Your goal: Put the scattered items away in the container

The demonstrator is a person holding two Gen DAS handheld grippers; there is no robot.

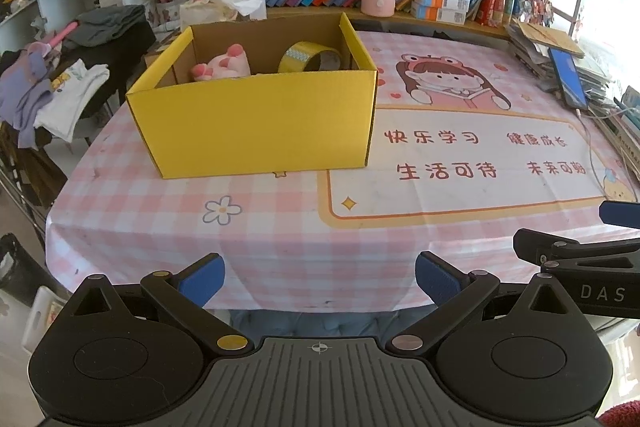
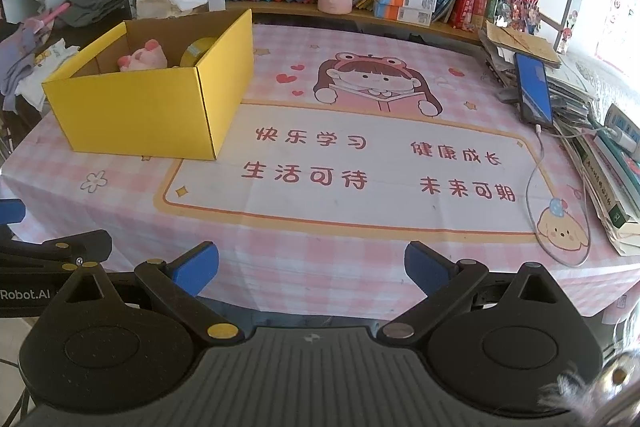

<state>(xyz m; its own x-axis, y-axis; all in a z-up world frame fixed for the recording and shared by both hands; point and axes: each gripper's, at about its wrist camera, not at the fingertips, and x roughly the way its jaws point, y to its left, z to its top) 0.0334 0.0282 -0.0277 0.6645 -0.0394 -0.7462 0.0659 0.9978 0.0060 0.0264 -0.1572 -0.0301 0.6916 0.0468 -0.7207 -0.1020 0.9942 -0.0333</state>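
Left tool (image 1: 320, 277) released, empty, at near desk (image 1: 280, 247) edge. Right tool (image 2: 312, 269) likewise released. Yellow box (image 1: 256, 123) holds pink plush (image 1: 224, 65), tape roll (image 1: 308, 59).

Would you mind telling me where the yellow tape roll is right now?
In both views, the tape roll stands on edge inside the yellow box, right of the pink plush toy.

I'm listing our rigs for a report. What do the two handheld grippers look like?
Both match: the left gripper and right gripper have black ribbed bodies, round black side housings, black linkage arms with gold and silver pivot caps, and blue pads. White side lettering reads "DAS" and "Robot.AI".
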